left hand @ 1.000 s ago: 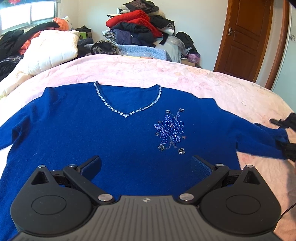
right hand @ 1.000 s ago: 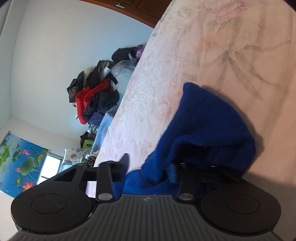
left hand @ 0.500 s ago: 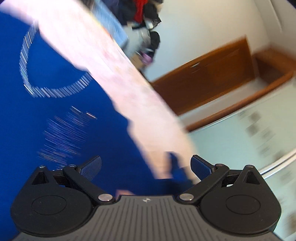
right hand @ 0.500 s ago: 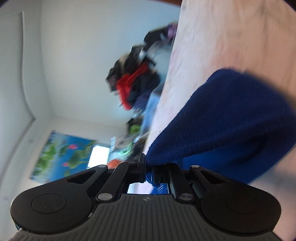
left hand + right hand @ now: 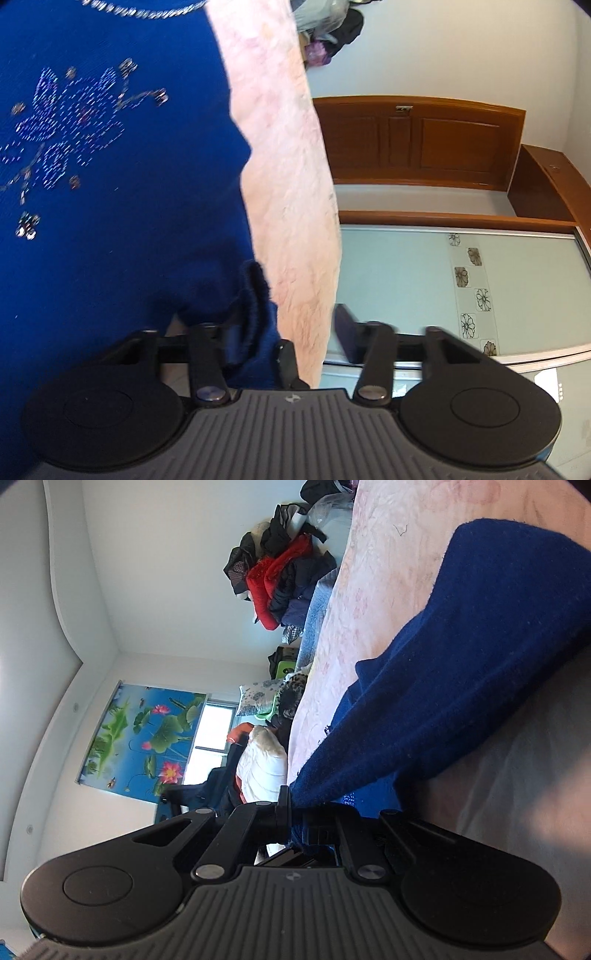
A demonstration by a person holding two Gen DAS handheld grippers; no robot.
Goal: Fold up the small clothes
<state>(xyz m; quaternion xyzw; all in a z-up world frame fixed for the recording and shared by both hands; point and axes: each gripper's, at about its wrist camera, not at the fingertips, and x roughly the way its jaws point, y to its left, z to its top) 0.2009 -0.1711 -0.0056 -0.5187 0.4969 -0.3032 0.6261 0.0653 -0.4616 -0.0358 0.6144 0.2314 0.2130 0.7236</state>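
Observation:
A dark blue sweater (image 5: 110,221) with a beaded flower and a beaded V-neck lies flat on the pink bedspread (image 5: 288,166). My left gripper (image 5: 288,321) is rolled on its side at the sweater's right edge. Its jaws are closing, with a bunched fold of the sweater's edge (image 5: 255,302) against the left finger and a gap still showing to the right finger (image 5: 343,325). In the right wrist view my right gripper (image 5: 293,805) is shut on the sweater's sleeve (image 5: 461,664), which rises off the bed and stretches away to the upper right.
A heap of red and dark clothes (image 5: 284,576) and a white quilt (image 5: 266,768) sit along the far side of the bed. Beyond the bed's edge are a wooden door (image 5: 417,140) and a pale glass wardrobe panel (image 5: 443,288).
The left gripper swung from facing the sweater's front to its right edge, rolled over, and its jaws narrowed around the edge. The right gripper shut on the sleeve and lifted it.

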